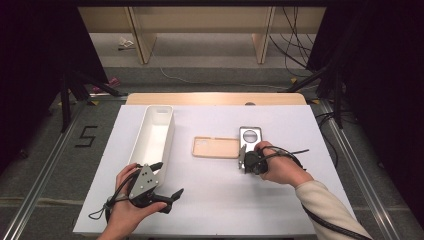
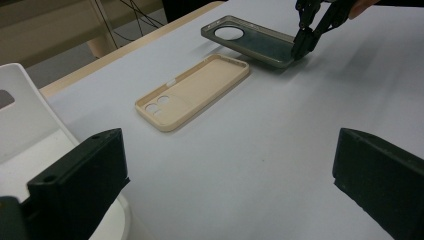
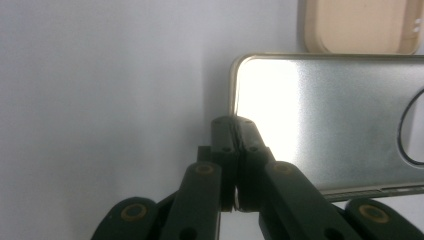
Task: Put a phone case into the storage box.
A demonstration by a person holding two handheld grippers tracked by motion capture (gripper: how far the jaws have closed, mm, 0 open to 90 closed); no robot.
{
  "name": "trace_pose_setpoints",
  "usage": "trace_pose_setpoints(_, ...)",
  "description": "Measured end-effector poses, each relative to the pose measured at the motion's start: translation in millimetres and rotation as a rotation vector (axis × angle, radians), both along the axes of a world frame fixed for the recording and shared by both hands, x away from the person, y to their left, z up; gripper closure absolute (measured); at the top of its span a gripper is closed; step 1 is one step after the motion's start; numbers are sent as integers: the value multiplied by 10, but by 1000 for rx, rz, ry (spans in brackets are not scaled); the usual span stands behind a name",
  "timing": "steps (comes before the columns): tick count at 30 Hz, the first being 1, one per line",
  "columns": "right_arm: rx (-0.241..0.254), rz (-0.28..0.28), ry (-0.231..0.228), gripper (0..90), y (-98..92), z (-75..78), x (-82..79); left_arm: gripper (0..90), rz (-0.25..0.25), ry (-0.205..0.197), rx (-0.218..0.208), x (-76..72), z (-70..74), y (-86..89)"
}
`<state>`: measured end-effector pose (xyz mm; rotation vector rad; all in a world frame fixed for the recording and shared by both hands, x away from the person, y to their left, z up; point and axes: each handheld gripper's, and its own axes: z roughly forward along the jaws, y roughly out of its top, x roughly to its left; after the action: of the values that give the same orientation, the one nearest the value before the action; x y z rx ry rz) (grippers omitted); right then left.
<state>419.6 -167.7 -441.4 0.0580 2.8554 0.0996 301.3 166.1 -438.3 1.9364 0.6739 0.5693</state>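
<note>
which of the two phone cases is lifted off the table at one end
The grey phone case with the single round camera hole. The right gripper pinches its edge, tilting it up, while the beige phone case lies flat beside it.

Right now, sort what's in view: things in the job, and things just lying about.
In the job:
- grey phone case, edge pinched in the right tongs
- white bin

Lying about:
- beige phone case
- left tongs, open, idle

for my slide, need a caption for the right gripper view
Right claw pinching the edge of a grey phone case on the table.
</note>
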Motion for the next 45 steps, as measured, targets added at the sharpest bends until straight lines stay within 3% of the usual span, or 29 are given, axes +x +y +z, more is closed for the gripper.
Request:
trace_pose_setpoints(6,40,14,-22,893,-29,61,-21,3,1,0,1,0,-1,2)
trace_pose_setpoints(18,126,-20,-49,894,-187,109,-78,4,3,0,5,0,-2,1)
trace_pose_setpoints(26,223,-26,-69,894,-252,120,-110,6,5,0,5,2,-3,5)
trace_pose_setpoints(36,352,-36,-63,896,-312,139,-199,7,5,1,6,3,-5,4)
trace_pose_setpoints(45,403,-17,-63,896,-311,164,-275,8,4,2,7,6,-10,0)
